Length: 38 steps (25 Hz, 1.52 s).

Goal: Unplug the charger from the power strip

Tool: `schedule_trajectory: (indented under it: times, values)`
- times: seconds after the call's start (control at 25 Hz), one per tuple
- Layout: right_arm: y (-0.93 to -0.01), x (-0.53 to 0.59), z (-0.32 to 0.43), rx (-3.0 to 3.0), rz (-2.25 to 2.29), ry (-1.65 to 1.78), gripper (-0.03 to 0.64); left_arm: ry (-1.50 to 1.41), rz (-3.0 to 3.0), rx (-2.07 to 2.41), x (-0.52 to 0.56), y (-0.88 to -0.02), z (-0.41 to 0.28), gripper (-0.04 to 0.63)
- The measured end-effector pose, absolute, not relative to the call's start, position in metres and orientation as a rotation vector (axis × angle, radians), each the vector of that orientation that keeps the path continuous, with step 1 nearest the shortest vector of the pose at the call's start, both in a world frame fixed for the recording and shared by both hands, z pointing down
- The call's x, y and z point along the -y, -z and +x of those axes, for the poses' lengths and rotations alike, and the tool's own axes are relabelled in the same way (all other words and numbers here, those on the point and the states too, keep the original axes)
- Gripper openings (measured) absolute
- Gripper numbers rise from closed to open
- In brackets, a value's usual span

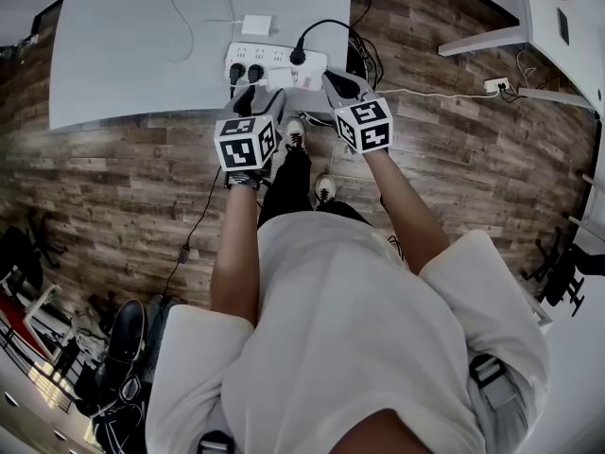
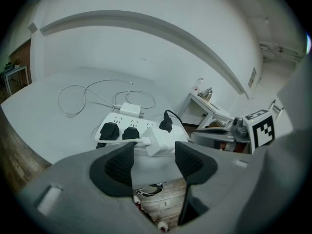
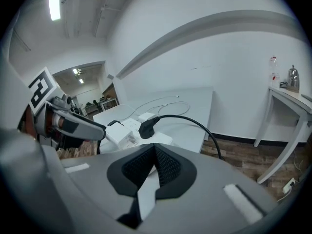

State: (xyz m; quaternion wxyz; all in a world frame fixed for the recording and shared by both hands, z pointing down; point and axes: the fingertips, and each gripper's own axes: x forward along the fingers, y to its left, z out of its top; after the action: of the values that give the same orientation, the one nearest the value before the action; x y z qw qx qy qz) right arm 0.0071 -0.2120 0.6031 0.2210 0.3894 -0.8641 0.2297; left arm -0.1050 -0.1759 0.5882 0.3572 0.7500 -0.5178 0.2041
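The white power strip (image 1: 274,62) lies at the near edge of the grey table (image 1: 123,55). Two black plugs (image 1: 245,72) fill its left sockets, and a black plug (image 1: 299,55) with a thick cable sits near its right end. The white charger (image 2: 158,139) rests tilted against the strip's front, with a thin white cable running left. My left gripper (image 2: 155,151) is open, its pads on either side of the charger without touching it. My right gripper (image 1: 333,79) is shut with nothing between its pads, its tip over the strip's right end.
A small white adapter (image 1: 256,24) with a looped white cable lies farther back on the table. The black cable drops off the table's right edge to the wooden floor. A white side table (image 1: 492,26) and a floor socket (image 1: 496,85) are at the right.
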Motion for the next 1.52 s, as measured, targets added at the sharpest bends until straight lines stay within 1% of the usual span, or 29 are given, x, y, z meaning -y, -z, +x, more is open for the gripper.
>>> schedule_trajectory:
  times: [0.4,0.64,0.84,1.0,1.2,1.52]
  values:
    - [-0.552,0.195,0.028,2.494,1.179,-0.647,0.002,-0.548,1.955,1.401,0.155,-0.580,-0.112,0.259]
    - [-0.474,0.191,0.061,2.572,1.270,-0.494,0.002,-0.545,2.072,1.505,0.144,-0.526,-0.112,0.184]
    - [-0.405,0.173,0.084,2.639,1.301,-0.355,0.002,-0.518,2.200,1.612,0.127,-0.459,-0.101,0.124]
    - [-0.352,0.139,0.096,2.698,1.288,-0.223,0.002,-0.475,2.303,1.682,0.099,-0.402,-0.086,0.103]
    - [-0.297,0.087,0.108,2.801,1.259,-0.170,0.002,-0.409,2.403,1.765,0.054,-0.339,-0.070,0.078]
    - [-0.217,0.039,0.120,2.868,1.266,0.056,0.002,-0.340,2.498,1.898,0.008,-0.269,-0.063,0.015]
